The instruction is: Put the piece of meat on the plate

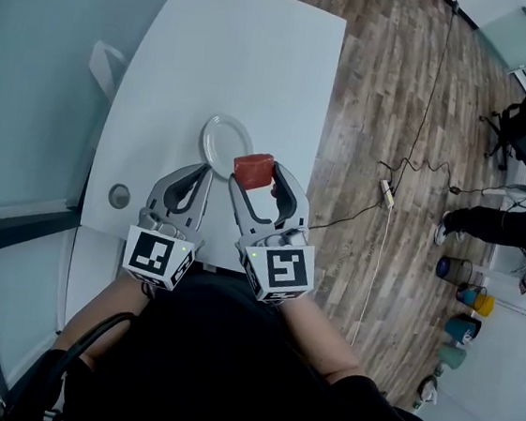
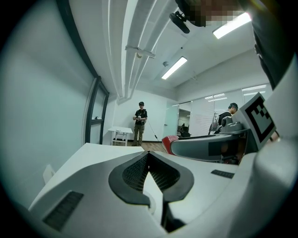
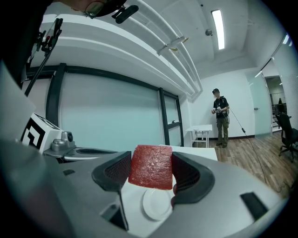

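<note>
Red meat slab (image 3: pixel 151 167) clamped upright above white plate (image 3: pixel 156 203)

Cannot see the near right rim of the plate (image 1: pixel 222 139) in the head view, covered by the piece of meat (image 1: pixel 253 168); in the left gripper view, catch only a red sliver of that meat past the right gripper (image 1: pixel 258 178); cannot tell what the far person (image 3: pixel 220 117) holds, too small; lose another person (image 1: pixel 516 229) at the head view's right edge.
</note>
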`<move>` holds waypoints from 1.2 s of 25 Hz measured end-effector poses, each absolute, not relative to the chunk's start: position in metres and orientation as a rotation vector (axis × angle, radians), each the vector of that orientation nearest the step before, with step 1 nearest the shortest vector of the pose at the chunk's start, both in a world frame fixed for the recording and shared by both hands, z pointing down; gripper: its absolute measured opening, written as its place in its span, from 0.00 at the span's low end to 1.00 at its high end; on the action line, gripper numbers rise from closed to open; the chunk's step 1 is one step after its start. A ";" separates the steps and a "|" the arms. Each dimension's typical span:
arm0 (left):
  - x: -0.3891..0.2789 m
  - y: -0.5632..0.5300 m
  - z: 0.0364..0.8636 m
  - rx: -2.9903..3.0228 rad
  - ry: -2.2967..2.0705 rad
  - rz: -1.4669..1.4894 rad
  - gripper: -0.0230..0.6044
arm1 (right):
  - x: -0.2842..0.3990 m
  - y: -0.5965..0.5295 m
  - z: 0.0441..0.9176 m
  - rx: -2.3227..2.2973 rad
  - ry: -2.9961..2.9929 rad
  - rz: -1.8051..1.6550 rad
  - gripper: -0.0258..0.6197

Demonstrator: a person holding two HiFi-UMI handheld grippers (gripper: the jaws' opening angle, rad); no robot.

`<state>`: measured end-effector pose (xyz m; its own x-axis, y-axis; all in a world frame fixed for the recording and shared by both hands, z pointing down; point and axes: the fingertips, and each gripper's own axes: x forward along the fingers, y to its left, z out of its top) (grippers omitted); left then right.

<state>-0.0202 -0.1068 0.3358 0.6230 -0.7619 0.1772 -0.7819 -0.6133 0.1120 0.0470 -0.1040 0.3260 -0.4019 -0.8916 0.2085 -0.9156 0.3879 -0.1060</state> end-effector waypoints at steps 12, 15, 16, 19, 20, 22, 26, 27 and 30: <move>-0.026 -0.121 0.356 2.619 -1.257 0.199 0.04 | 0.036 -0.119 0.348 1.606 -2.484 0.370 0.47; -0.027 -0.126 0.361 2.609 -1.246 0.207 0.04 | 0.034 -0.124 0.354 1.599 -2.476 0.382 0.47; -0.028 -0.128 0.363 2.606 -1.243 0.212 0.04 | 0.032 -0.126 0.356 1.598 -2.472 0.387 0.47; -0.030 -0.134 0.369 2.599 -1.235 0.227 0.04 | 0.029 -0.132 0.364 1.593 -2.458 0.404 0.47; -0.030 -0.135 0.370 2.597 -1.230 0.231 0.04 | 0.029 -0.134 0.366 1.591 -2.453 0.409 0.47; -0.029 -0.137 0.374 2.592 -1.221 0.237 0.04 | 0.029 -0.137 0.371 1.585 -2.444 0.420 0.47; -0.030 -0.144 0.383 2.574 -1.209 0.252 0.04 | 0.027 -0.143 0.384 1.569 -2.424 0.446 0.47; -0.031 -0.146 0.386 2.569 -1.206 0.258 0.04 | 0.026 -0.145 0.387 1.567 -2.418 0.452 0.47; -0.032 -0.152 0.394 2.558 -1.195 0.279 0.04 | 0.023 -0.150 0.398 1.556 -2.401 0.472 0.47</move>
<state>-0.0317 -0.1525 0.3945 0.6346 -0.7124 0.2996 -0.7714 -0.6074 0.1896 0.0233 -0.1499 0.3977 -0.4031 -0.8368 0.3705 -0.9148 0.3800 -0.1371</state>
